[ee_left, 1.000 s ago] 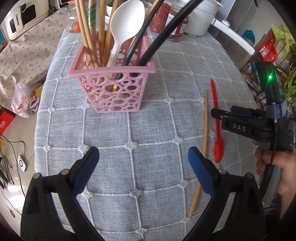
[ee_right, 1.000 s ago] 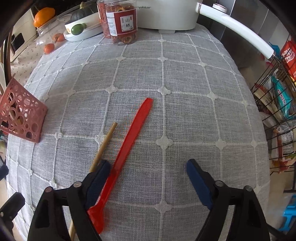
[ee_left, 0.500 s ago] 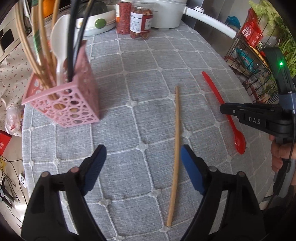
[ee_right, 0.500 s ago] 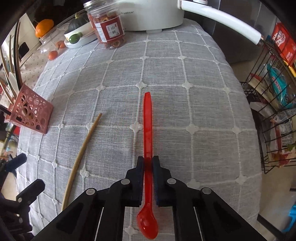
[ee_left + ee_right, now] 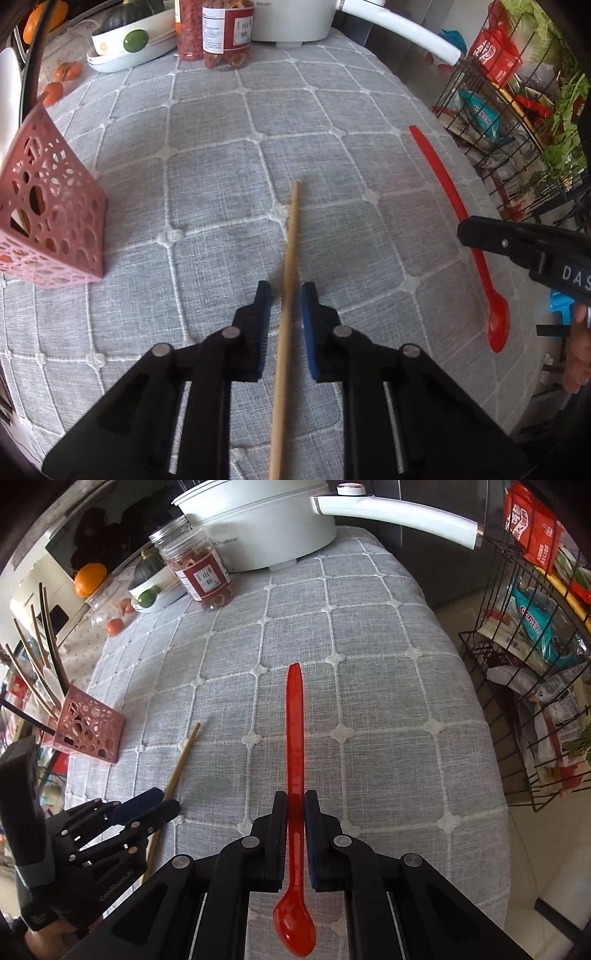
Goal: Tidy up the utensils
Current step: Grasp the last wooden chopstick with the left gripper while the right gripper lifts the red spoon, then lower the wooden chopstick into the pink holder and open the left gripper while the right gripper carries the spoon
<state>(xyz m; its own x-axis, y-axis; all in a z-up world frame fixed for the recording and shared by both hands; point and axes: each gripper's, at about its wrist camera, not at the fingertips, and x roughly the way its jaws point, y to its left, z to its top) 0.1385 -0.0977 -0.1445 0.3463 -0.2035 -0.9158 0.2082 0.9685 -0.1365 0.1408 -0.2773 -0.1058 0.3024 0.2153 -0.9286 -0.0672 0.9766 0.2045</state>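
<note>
My left gripper [image 5: 286, 295] has its jaws nearly closed around a wooden chopstick [image 5: 290, 251] that lies on the grey tablecloth; a narrow gap shows on each side. My right gripper [image 5: 294, 801] is shut on a red plastic spoon [image 5: 294, 731], bowl toward me, handle pointing away. The spoon also shows in the left wrist view [image 5: 448, 192], and the chopstick in the right wrist view [image 5: 183, 758]. A pink perforated utensil holder [image 5: 48, 218] with chopsticks and a white spoon stands at the left [image 5: 86, 731].
At the table's far end stand a white pot [image 5: 266, 528] with a long handle, two jars [image 5: 221, 33] and a bowl of fruit [image 5: 129, 44]. A black wire rack [image 5: 535, 686] with packets stands beside the table's right edge.
My left gripper has moved right over the chopstick and closed its jaws around it. My right gripper closed on the red spoon and has lifted it slightly.
</note>
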